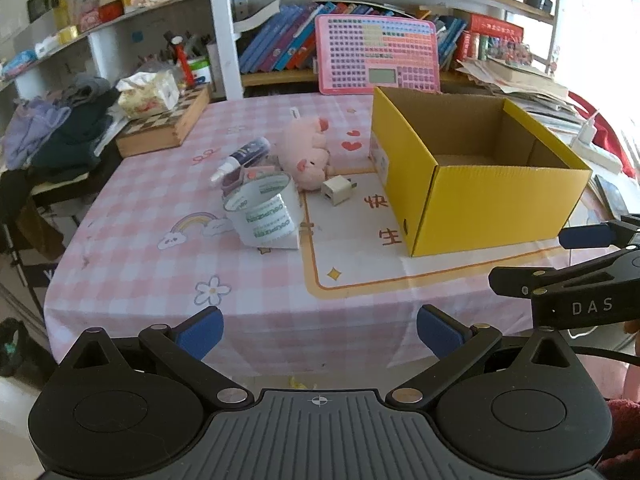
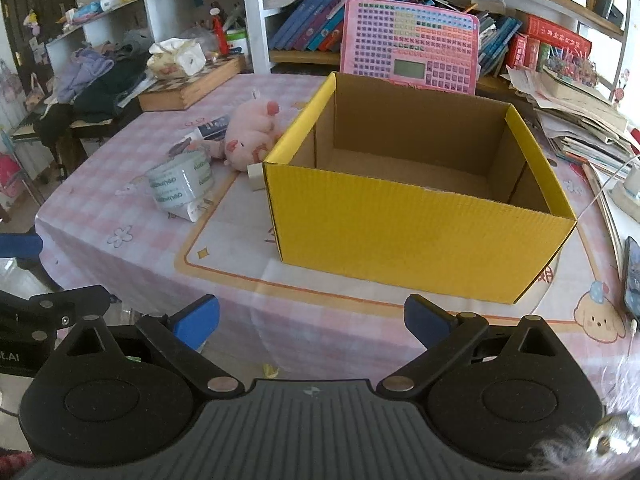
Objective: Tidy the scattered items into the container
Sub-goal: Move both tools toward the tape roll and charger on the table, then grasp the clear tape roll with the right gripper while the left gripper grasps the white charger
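An open yellow cardboard box [image 1: 492, 208] [image 2: 420, 236] stands on the pink checked tablecloth, with nothing visible inside. Left of it lie a pink plush pig [image 1: 306, 152] [image 2: 250, 136], a white charger plug [image 1: 339, 190] [image 2: 254, 172], a roll of clear tape [image 1: 264, 212] [image 2: 180, 184] and a white-and-navy tube [image 1: 242, 158] [image 2: 208, 128]. My left gripper [image 1: 320, 332] hangs open at the table's near edge, well short of the items. My right gripper [image 2: 312, 322] is open too, in front of the box. The right gripper's fingers [image 1: 520, 280] also show at the left wrist view's right edge.
A wooden chessboard box [image 1: 168, 124] with a tissue pack sits at the back left beside a heap of clothes [image 1: 60, 132]. A pink keyboard toy [image 1: 378, 56] leans on the bookshelf behind the box. Paper stacks [image 2: 580, 120] and a phone [image 2: 632, 276] lie right.
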